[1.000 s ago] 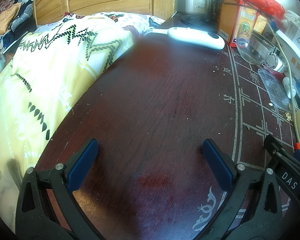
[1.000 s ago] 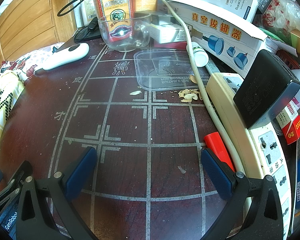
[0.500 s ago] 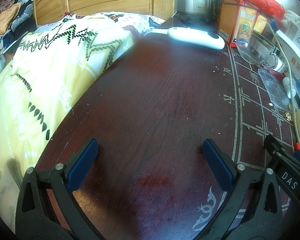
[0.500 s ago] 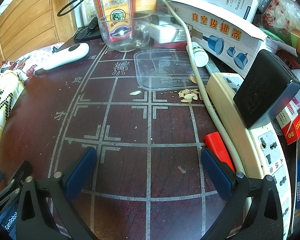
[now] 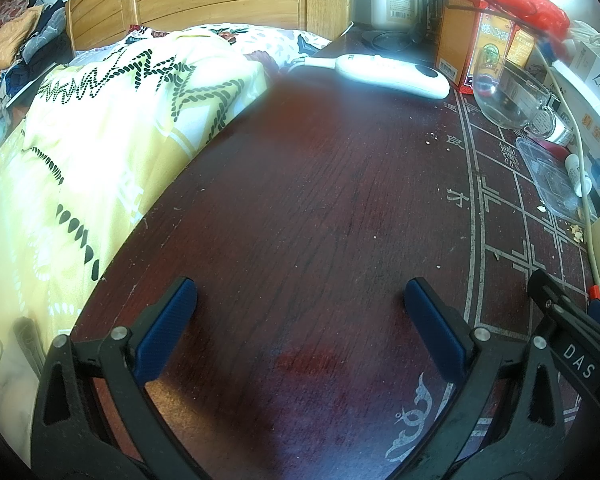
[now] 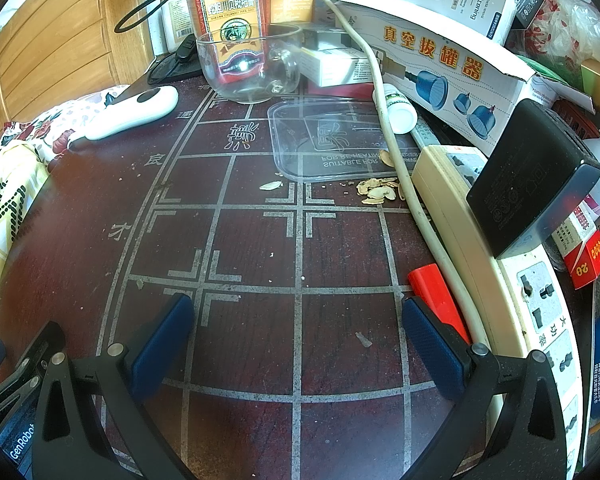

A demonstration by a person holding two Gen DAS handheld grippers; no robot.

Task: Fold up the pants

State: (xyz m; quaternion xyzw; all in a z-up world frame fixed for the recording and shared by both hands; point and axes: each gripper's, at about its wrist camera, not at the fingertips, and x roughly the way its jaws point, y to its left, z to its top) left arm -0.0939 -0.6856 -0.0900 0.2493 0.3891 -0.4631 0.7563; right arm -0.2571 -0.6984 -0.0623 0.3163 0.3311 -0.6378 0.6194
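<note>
Pants showed in neither view. Left gripper [image 5: 300,320] hung spread and empty over the table [image 5: 308,200], beside the quilt [image 5: 100,140]. Right gripper [image 6: 296,332] hung spread, empty, near a power strip [image 6: 512,280] and bowl [image 6: 248,68].

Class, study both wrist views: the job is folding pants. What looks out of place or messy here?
No pants show on the dark red wooden table. Seed husks lie scattered beside the clear plastic lid, with crumbs along the inlaid board lines. Both the left gripper and right gripper sit open, holding nothing.
</note>
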